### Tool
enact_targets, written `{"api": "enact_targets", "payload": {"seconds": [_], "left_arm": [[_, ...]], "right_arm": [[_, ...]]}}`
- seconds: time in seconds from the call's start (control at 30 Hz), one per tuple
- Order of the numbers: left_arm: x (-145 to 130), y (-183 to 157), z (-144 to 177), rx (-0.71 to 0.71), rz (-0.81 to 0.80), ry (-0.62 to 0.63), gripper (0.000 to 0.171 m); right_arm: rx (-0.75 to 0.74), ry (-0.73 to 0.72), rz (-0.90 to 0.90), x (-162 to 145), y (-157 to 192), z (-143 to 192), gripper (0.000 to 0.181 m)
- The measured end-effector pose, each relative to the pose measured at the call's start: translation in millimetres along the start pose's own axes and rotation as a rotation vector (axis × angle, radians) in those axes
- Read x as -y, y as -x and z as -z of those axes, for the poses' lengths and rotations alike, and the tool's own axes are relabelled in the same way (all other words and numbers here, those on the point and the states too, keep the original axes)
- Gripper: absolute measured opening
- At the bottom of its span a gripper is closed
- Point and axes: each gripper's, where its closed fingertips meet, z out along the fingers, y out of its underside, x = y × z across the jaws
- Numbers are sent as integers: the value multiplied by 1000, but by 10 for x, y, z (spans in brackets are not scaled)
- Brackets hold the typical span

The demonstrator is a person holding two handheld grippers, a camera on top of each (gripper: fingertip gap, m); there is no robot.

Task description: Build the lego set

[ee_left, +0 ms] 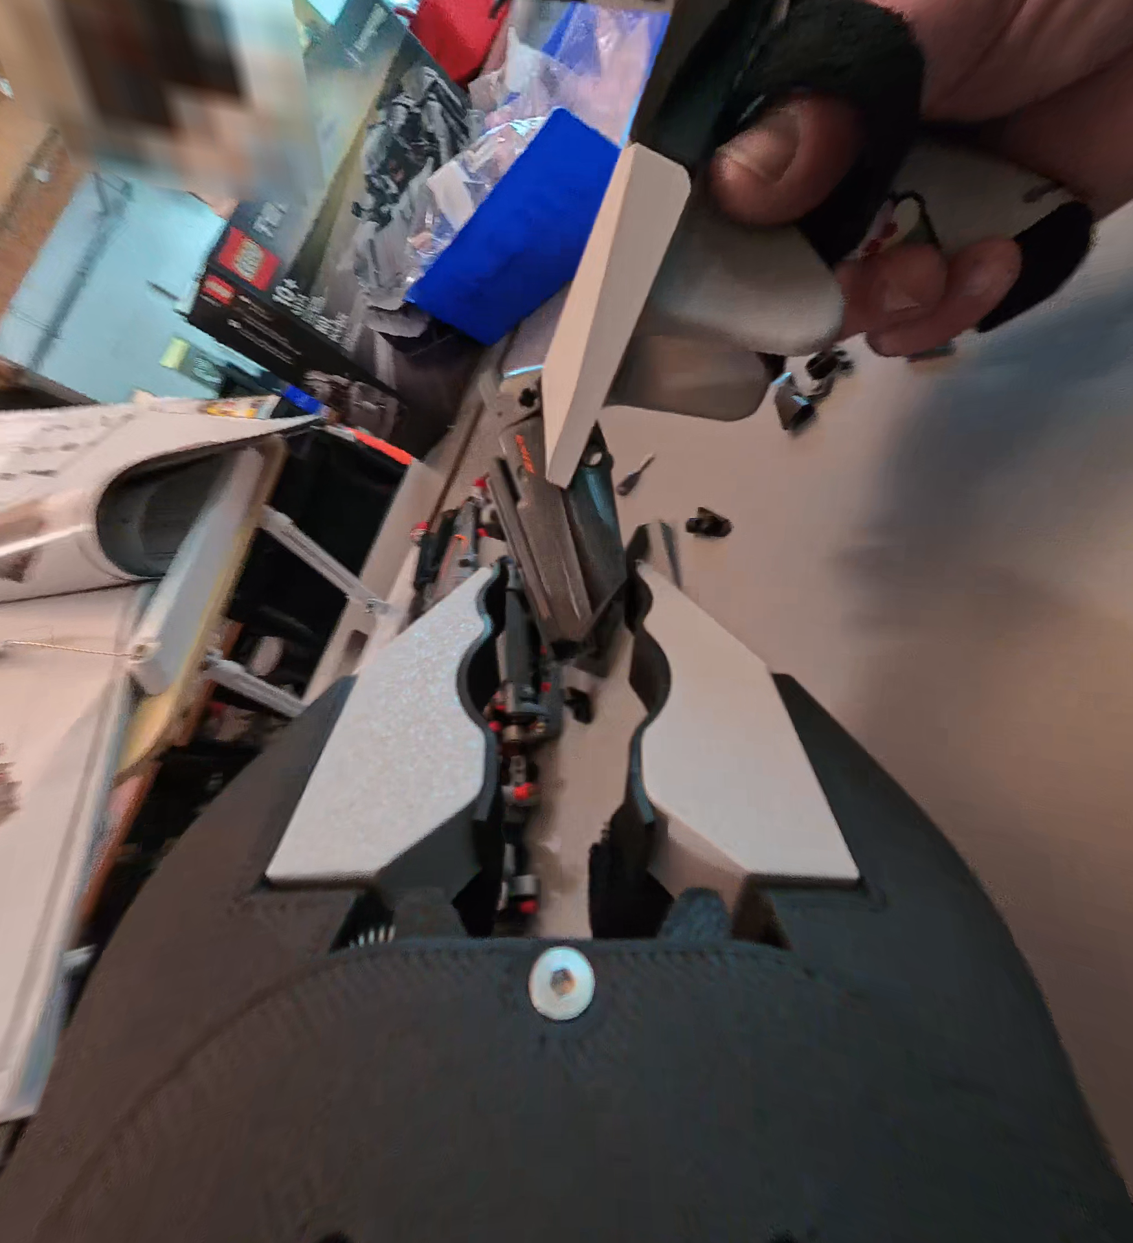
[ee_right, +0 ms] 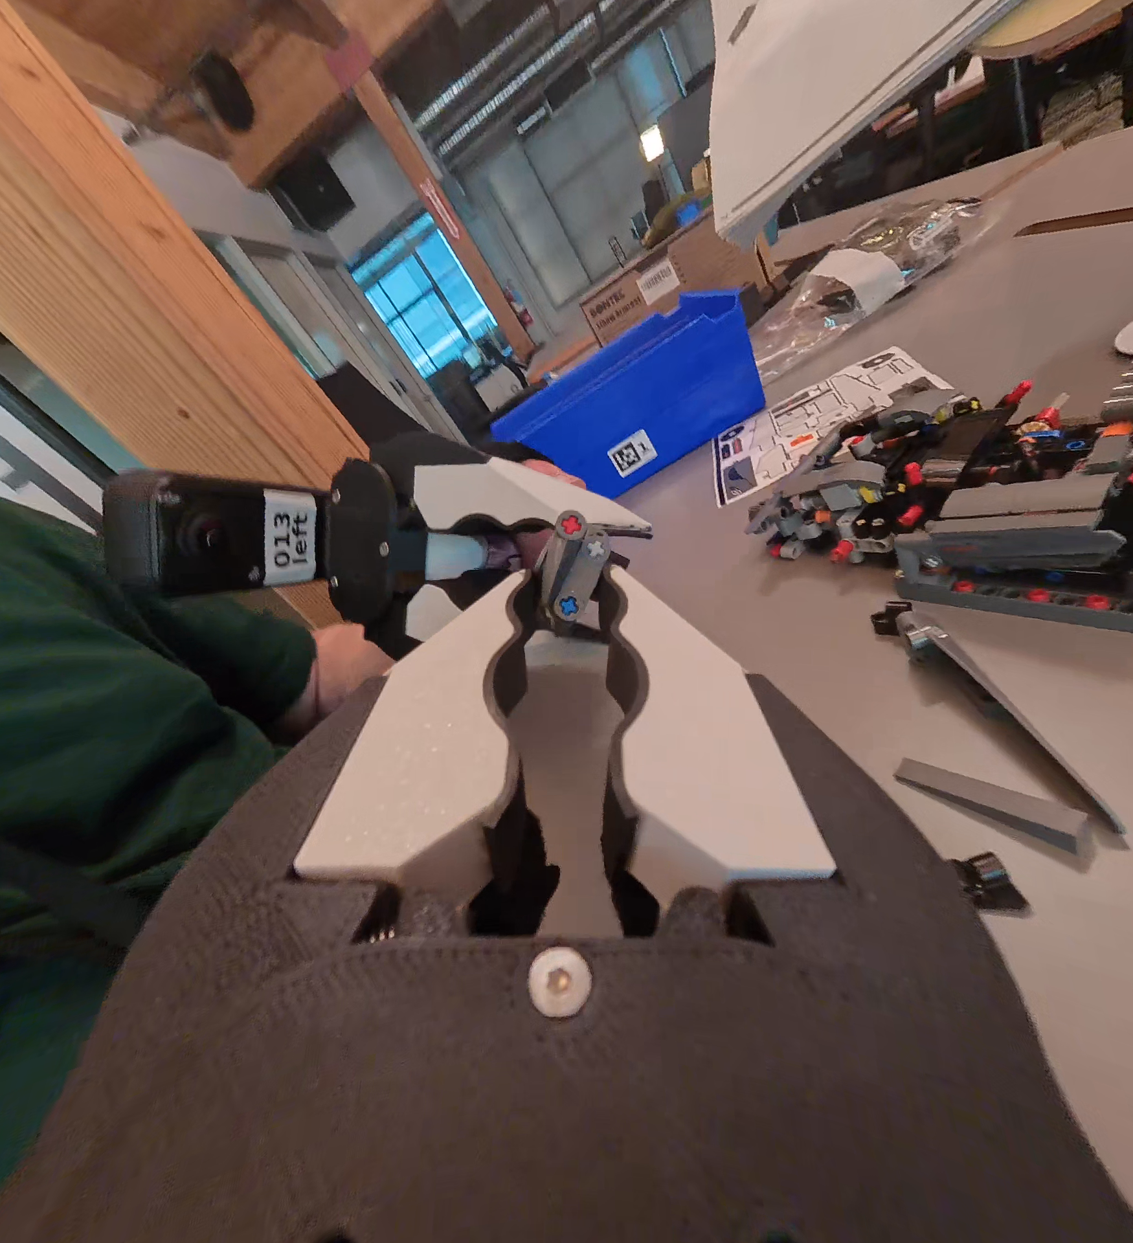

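Observation:
A small grey lego piece [ee_right: 574, 565] with red, white and blue pin ends sits between my right gripper's [ee_right: 570, 582] fingertips, which are shut on it above the grey table [ee_right: 786, 706]. In the left wrist view the same piece [ee_left: 550, 538] fills the gap between my left gripper's [ee_left: 569, 575] fingertips, which close on it from both sides. The right gripper's white fingers [ee_left: 611, 303] reach it from above, held by a gloved hand. The left gripper's fingers [ee_right: 517, 491] come in from the left. The half-built dark grey model [ee_right: 994, 511] lies on the table to the right, also seen beyond the left fingers [ee_left: 527, 706].
Loose grey wedge panels [ee_right: 994, 800] and small black parts [ee_right: 987, 874] lie near the model. A printed sheet [ee_right: 819, 410], a blue bin [ee_right: 651, 403] and parts bags [ee_right: 853, 282] sit farther back. The set's box [ee_left: 321, 269] and an open booklet [ee_left: 46, 484] stand at the left. Left and right tips are no more than a few centimetres apart.

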Motion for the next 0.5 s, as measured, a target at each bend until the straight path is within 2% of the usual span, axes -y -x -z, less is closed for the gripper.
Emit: {"api": "enact_targets", "payload": {"seconds": [0.17, 0.27, 0.4, 0.5], "left_arm": [[-25, -160, 38, -171, 143, -44, 51], [11, -281, 51, -297, 236, -74, 56], [57, -355, 56, -443, 372, -105, 48], [21, -310, 9, -456, 419, -97, 31]], "right_arm": [[-12, 108, 81, -24, -5, 23, 15], [-14, 218, 139, -87, -16, 12, 15], [16, 344, 198, -144, 6, -23, 15], [41, 370, 237, -100, 16, -64, 15]]}}
